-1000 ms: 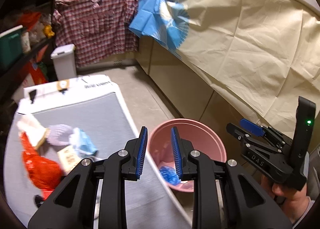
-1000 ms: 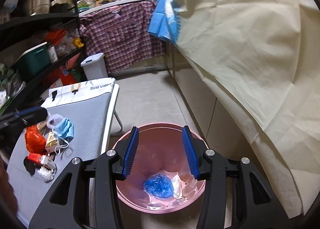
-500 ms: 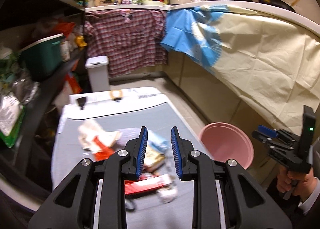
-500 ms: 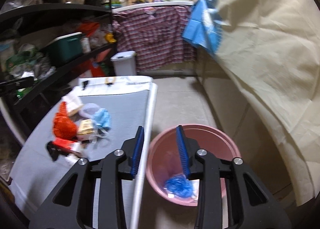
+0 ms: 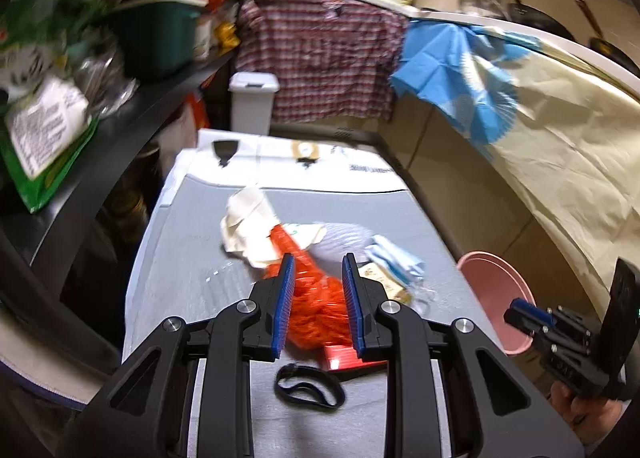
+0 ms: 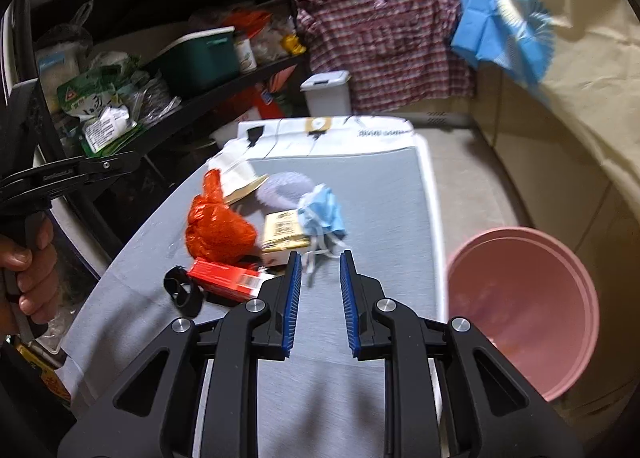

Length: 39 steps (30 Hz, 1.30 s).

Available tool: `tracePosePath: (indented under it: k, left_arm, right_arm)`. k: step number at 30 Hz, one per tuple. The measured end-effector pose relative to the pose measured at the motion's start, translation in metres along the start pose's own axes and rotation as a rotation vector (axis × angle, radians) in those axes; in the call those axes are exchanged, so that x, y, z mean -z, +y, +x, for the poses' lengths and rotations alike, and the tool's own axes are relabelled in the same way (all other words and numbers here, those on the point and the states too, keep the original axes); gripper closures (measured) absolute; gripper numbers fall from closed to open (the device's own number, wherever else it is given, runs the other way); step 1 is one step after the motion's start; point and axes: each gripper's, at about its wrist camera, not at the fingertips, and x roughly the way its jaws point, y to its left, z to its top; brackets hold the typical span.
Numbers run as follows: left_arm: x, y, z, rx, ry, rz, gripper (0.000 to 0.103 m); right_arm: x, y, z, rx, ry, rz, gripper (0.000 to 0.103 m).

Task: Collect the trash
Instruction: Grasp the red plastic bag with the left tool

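A pile of trash lies on the grey table [image 6: 384, 193]: an orange plastic bag [image 6: 218, 227], a red box [image 6: 224, 278], a black band [image 6: 182, 292], a yellow packet [image 6: 284, 234], a blue face mask [image 6: 322, 213] and crumpled white paper [image 5: 248, 225]. My left gripper [image 5: 318, 300] is open and empty, its fingers either side of the orange bag [image 5: 314, 310] in view, above it. My right gripper [image 6: 318, 300] is open and empty, just short of the mask's straps. The pink bin [image 6: 524, 310] stands on the floor right of the table.
Black shelves [image 6: 168, 57] full of packets and a green tub run along the left. A small grey lidded bin [image 6: 330, 93] and a hanging plaid shirt [image 6: 384, 41] are beyond the table. A cream sheet [image 6: 592, 69] covers the counter on the right.
Both grippers have swung left from over the pink bin to the trash pile on the table. The left one now lines up with the orange bag. Both stay open and empty.
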Motion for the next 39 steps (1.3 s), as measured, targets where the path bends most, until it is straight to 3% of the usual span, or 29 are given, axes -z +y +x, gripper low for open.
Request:
tracePosePath:
  k: [4, 9, 13, 18, 29, 35, 39]
  left_arm:
    - [0.003, 0.016, 0.016, 0.013, 0.046, -0.094, 0.079]
    - [0.006, 0.019, 0.032, -0.005, 0.069, -0.096, 0.079]
    - [0.010, 0.022, 0.049, 0.000, 0.106, -0.111, 0.064]
    - [0.013, 0.022, 0.068, 0.006, 0.150, -0.104, 0.057]
    - [0.019, 0.020, 0.089, 0.005, 0.205, -0.086, 0.057]
    - [0.021, 0.016, 0.088, -0.003, 0.212, -0.053, 0.076]
    - [0.021, 0.015, 0.086, -0.012, 0.210, -0.035, 0.088]
  right_arm:
    - [0.006, 0.016, 0.027, -0.025, 0.050, -0.022, 0.082]
    - [0.016, 0.027, 0.055, -0.035, 0.119, -0.053, 0.082]
    - [0.018, 0.027, 0.067, -0.021, 0.144, -0.047, 0.081]
    - [0.020, 0.025, 0.077, -0.029, 0.175, -0.043, 0.081]
    - [0.023, 0.023, 0.089, -0.039, 0.214, -0.046, 0.082]
    - [0.023, 0.025, 0.086, -0.038, 0.205, -0.069, 0.094]
    - [0.022, 0.028, 0.082, -0.041, 0.196, -0.081, 0.096]
